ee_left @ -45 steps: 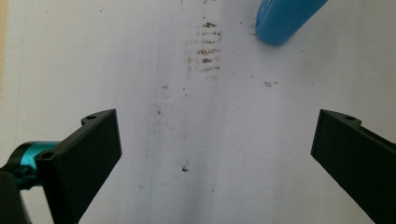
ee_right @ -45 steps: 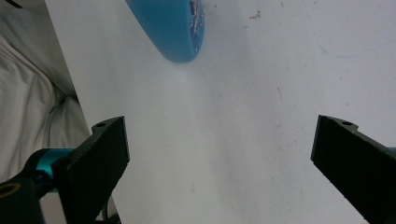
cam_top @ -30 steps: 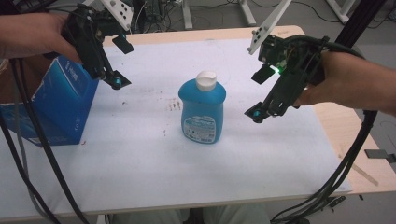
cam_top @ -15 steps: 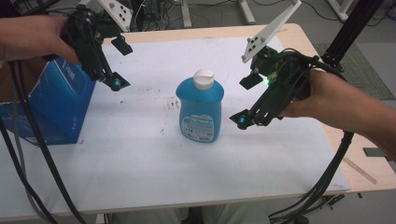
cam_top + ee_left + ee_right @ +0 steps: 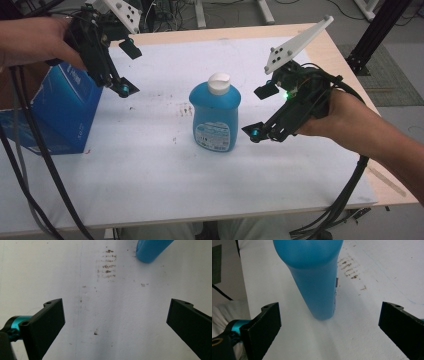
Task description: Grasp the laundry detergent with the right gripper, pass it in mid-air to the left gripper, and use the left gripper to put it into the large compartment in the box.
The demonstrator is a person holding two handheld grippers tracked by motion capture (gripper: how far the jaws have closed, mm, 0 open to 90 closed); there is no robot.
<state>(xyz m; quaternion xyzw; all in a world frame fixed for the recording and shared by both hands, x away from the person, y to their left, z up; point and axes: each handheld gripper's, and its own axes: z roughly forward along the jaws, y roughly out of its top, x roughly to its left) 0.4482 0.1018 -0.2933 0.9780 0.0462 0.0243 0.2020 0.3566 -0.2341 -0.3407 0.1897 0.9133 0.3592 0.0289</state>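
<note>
My right gripper (image 5: 260, 110) hangs with its jaws spread wide, just beside the right side of the blue bottle (image 5: 216, 117) and not touching it. In the right gripper view the blue bottle (image 5: 314, 277) stands ahead between my two black jaws, nearer the left one, with open desk showing on both sides of it. The bottle stands upright on the white sheet near the middle of the desk (image 5: 150, 170), its white cap (image 5: 219, 83) on top and its label facing the near edge.

My left gripper (image 5: 125, 70) is raised over the desk's far left part, well apart from the bottle, and its jaws also stand wide apart with nothing between them. In the left gripper view a scuffed brown stain (image 5: 108, 265) marks the sheet, and the bottle's base (image 5: 151, 250) shows at the top edge. A blue box (image 5: 60, 115) sits open at the left edge of the desk, below my left hand (image 5: 35, 42).
</note>
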